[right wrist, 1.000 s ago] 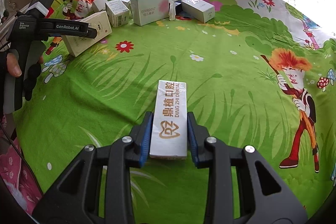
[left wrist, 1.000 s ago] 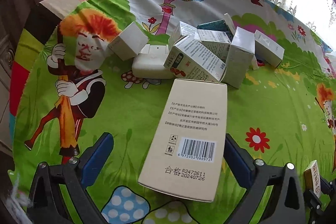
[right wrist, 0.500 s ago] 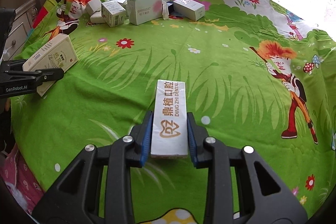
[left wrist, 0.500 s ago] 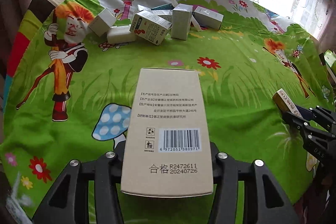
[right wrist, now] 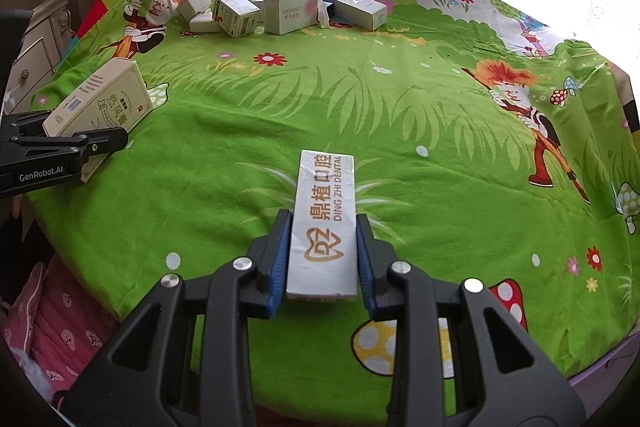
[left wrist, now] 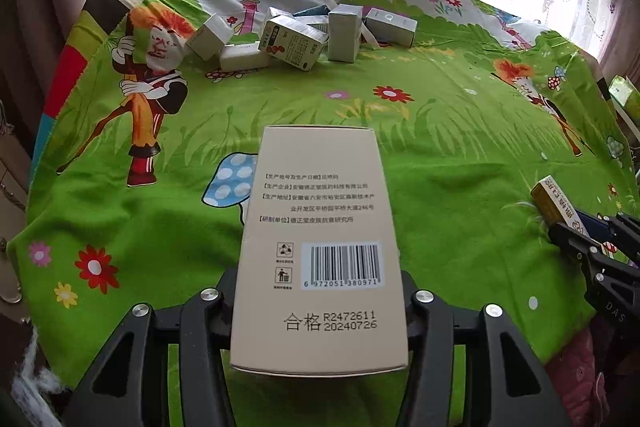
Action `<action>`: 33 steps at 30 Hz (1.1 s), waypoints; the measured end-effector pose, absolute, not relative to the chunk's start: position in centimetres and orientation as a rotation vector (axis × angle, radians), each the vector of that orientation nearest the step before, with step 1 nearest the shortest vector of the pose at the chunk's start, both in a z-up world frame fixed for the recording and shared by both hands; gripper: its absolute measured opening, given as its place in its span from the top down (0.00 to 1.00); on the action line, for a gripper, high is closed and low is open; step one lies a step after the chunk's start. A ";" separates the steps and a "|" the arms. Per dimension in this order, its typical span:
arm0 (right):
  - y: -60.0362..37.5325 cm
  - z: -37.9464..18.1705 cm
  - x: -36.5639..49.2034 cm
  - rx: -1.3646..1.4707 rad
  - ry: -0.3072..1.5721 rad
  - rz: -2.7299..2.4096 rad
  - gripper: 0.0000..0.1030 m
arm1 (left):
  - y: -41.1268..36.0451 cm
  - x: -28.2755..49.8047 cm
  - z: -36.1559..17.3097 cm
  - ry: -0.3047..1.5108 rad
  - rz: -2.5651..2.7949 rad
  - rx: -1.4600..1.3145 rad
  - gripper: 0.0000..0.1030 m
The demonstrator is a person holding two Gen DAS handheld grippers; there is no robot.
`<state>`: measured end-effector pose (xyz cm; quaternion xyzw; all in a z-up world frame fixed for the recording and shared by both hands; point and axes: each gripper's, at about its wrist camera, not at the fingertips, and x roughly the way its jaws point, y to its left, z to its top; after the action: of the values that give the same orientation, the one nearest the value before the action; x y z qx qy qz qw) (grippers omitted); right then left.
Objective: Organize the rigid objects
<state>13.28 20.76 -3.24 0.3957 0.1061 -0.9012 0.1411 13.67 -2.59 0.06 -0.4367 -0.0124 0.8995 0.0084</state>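
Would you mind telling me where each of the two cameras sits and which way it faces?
Left wrist: sits on the left gripper, looking forward and down across the cartoon tablecloth to the window; its jaws clamp a beige box.
Right wrist: sits on the right gripper, facing the same way; its jaws clamp a white dental box.
Shared: each view catches the other gripper with its box, and the box pile at the far edge.

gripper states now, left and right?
Left gripper: shut on the large beige cardboard box.
Right gripper: shut on the narrow white dental box.
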 end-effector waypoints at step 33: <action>26.8 1.5 24.5 1.006 0.240 -2.682 0.67 | 7.3 23.1 4.2 0.307 2.652 -1.174 0.50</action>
<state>24.52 26.84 1.50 0.3470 0.0827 -0.9246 0.1333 23.12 7.33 4.19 -0.3999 0.1047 0.9036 0.1125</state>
